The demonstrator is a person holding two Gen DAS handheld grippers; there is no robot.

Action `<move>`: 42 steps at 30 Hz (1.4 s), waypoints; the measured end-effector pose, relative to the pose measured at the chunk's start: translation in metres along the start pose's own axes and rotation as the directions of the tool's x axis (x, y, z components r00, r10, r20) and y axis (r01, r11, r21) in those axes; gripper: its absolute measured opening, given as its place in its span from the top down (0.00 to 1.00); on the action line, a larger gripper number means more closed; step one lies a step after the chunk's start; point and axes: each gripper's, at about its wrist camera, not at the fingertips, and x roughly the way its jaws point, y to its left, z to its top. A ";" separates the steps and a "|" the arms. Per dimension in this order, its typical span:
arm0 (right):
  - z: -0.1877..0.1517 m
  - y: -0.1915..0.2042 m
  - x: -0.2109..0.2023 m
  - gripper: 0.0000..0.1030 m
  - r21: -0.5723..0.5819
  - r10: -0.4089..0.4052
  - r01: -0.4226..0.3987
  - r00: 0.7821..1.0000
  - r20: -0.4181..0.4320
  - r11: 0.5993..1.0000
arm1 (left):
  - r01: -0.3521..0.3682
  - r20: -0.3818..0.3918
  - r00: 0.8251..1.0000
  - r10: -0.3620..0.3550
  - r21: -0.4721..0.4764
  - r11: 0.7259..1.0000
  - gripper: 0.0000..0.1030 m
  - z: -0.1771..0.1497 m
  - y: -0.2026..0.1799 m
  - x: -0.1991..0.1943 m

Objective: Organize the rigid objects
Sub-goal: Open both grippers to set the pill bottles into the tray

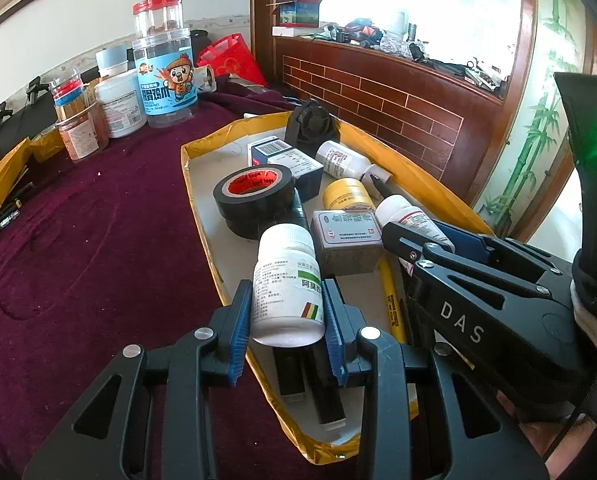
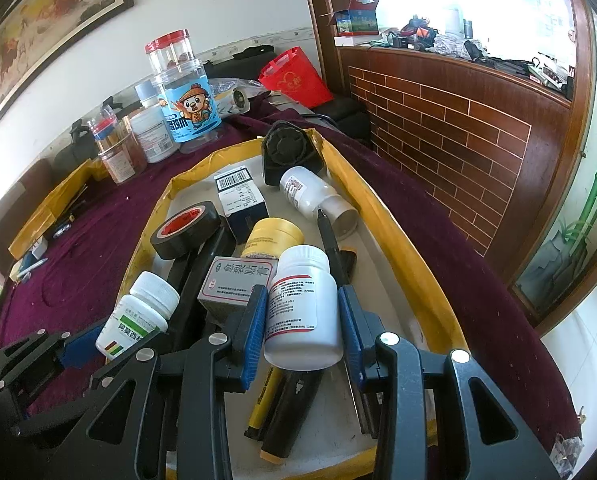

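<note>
Both grippers are gripping small white plastic pill bottles over the yellow-rimmed cardboard tray [image 1: 202,216]: left gripper [image 1: 286,312] fingers pinching the green-labelled bottle [image 1: 286,280], right gripper [image 2: 302,324] fingers clamping the red-text bottle [image 2: 302,300] mid-body; they're probably light, stiff, slightly slippery.

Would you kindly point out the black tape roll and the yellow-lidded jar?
black tape roll [image 1: 254,192]: left wrist view, on its outer black side.
yellow-lidded jar [image 2: 276,233]: right wrist view, on its yellow lid.
</note>
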 end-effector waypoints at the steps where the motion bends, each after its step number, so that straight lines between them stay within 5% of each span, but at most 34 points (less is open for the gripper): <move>1: 0.001 0.000 0.000 0.69 0.000 -0.001 0.001 1.000 0.000 1.000 | 0.001 0.000 1.000 -0.001 0.000 1.000 0.71 0.000 0.000 0.000; 18: 0.014 0.001 0.011 0.69 -0.022 0.003 -0.004 1.000 -0.014 1.000 | 0.019 0.013 1.000 -0.019 -0.023 1.000 0.70 0.000 0.003 -0.001; 25: 0.014 0.006 0.004 0.66 -0.031 0.009 -0.009 1.000 0.005 0.999 | 0.035 0.033 0.999 -0.034 -0.035 0.999 0.60 0.000 0.005 -0.004; 33: 0.014 0.004 -0.012 0.50 -0.015 0.000 0.001 0.999 0.045 1.000 | 0.033 0.082 0.996 -0.031 -0.025 0.999 0.31 -0.001 0.000 -0.014; 42: 0.009 0.002 -0.032 0.27 -0.001 -0.024 0.025 0.995 0.095 1.000 | 0.045 0.080 0.996 -0.043 -0.027 0.999 0.27 -0.005 0.001 -0.024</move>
